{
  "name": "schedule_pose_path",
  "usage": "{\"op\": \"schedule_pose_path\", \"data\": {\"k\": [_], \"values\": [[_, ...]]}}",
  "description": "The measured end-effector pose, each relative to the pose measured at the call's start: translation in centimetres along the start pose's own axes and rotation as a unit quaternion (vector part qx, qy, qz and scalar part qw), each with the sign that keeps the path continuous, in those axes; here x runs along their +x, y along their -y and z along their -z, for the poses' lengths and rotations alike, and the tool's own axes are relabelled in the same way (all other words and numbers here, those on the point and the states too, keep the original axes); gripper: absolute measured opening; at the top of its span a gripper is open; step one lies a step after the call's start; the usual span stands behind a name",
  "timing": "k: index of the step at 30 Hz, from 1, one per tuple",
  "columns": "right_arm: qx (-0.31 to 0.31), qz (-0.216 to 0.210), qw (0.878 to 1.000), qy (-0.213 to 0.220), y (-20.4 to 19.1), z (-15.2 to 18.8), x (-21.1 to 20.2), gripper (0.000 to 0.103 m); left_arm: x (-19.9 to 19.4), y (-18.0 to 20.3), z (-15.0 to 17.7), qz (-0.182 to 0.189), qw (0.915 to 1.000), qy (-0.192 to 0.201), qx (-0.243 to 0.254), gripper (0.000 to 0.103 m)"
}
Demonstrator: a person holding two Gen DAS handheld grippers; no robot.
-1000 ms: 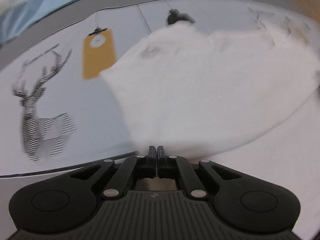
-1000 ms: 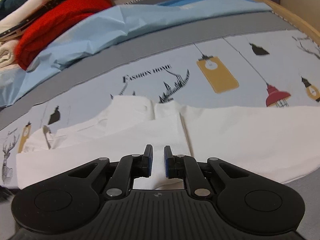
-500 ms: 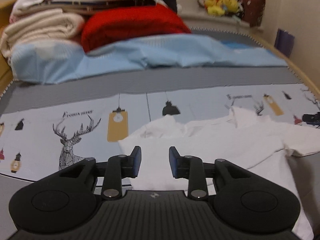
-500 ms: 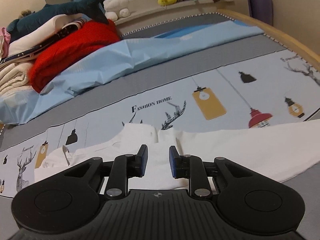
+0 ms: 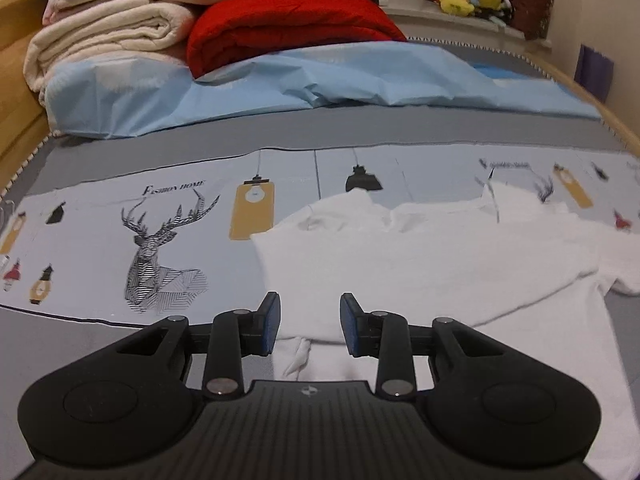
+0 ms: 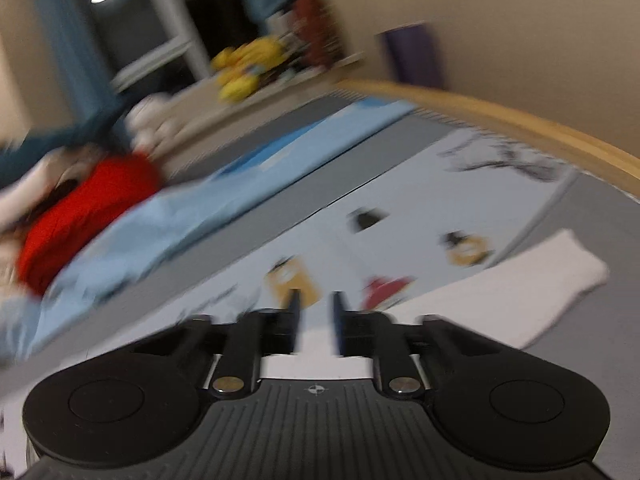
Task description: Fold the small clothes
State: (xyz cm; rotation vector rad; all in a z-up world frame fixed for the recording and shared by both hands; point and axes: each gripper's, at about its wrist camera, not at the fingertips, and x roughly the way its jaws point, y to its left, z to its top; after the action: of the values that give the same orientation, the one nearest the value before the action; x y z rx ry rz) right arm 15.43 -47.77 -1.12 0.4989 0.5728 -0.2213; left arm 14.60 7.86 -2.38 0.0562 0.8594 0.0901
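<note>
White shirt [image 5: 420, 256] lies partly folded on the printed bed sheet [image 5: 100, 216], just ahead of and under the left gripper [image 5: 308, 324], whose jaws were pinched on the cloth a second ago; now they are opening, nothing between them, fold released. Right gripper [image 6: 314, 320] has swung off right, frame blurred, jaws showing a gap, empty, the shirt's edge [image 6: 520, 288] right of them. Next fold likely.

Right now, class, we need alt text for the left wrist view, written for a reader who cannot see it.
A white shirt lies partly folded on a printed bedsheet with deer and lantern drawings, just beyond the left gripper, whose jaws are opening with nothing between them. Behind it lie a crumpled light blue sheet, a red blanket and stacked cream bedding.
</note>
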Motion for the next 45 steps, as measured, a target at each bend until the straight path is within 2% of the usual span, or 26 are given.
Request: {"op": "schedule_pose_path", "data": {"k": [4,7,8,11,13,15,20,25,29,32,34,35,36,40,45], "values": [[0.093,0.07,0.993,0.032,7.6,-0.9,0.1,0.0,1.2,0.5,-0.4,-0.006,0.9999,-0.006,0.013,0.036],[0.184,0.111,0.976,0.034,13.3,-0.7,0.9,0.0,1.9,1.1,-0.7,0.001,0.9998,-0.011,0.018,0.036],[0.218,0.121,0.968,0.031,15.4,-0.4,1.3,0.003,2.0,1.4,-0.8,0.004,0.9997,-0.01,0.022,0.036],[0.27,0.125,0.955,0.02,19.1,0.8,3.0,0.004,2.2,2.3,-0.9,0.01,0.9993,-0.005,0.036,0.036],[0.288,0.129,0.949,0.01,20.7,1.6,4.6,0.004,2.4,2.8,-0.9,0.013,0.999,-0.008,0.041,0.036],[0.305,0.116,0.945,-0.005,22.0,2.4,6.3,0.007,2.7,3.1,-0.8,0.015,0.9987,-0.011,0.048,0.036],[0.291,0.131,0.948,-0.02,22.9,2.9,9.5,0.01,3.4,3.3,-0.5,0.01,0.9976,-0.017,0.066,0.036],[0.288,0.145,0.947,-0.02,23.2,2.7,10.9,0.01,3.8,2.3,-0.5,0.004,0.9979,-0.022,0.06,0.036],[0.268,0.154,0.951,-0.009,22.3,2.1,10.6,0.004,3.6,1.8,-0.9,0.006,0.9984,-0.021,0.052,0.036],[0.274,0.201,0.94,-0.012,22.0,2.2,10.3,0.007,3.4,1.6,-0.9,0.009,0.9985,-0.02,0.051,0.036],[0.275,0.225,0.935,-0.011,22.0,2.3,10.1,0.018,3.3,1.5,-0.8,0.01,0.9984,-0.02,0.051,0.036],[0.274,0.231,0.934,-0.012,22.0,2.4,10.1,0.034,3.3,1.5,-0.8,0.01,0.9984,-0.02,0.051,0.036],[0.271,0.233,0.934,-0.011,21.9,2.4,10.2,0.039,3.3,1.4,-0.7,0.01,0.9984,-0.022,0.052,0.036],[0.25,0.24,0.938,-0.015,21.1,2.3,10.7,0.044,3.2,1.3,-0.6,0.009,0.9984,-0.024,0.051,0.036],[0.255,0.281,0.925,-0.021,19.8,2.4,10.6,0.045,3.1,0.9,-0.7,0.011,0.9988,-0.023,0.042,0.036]]}}
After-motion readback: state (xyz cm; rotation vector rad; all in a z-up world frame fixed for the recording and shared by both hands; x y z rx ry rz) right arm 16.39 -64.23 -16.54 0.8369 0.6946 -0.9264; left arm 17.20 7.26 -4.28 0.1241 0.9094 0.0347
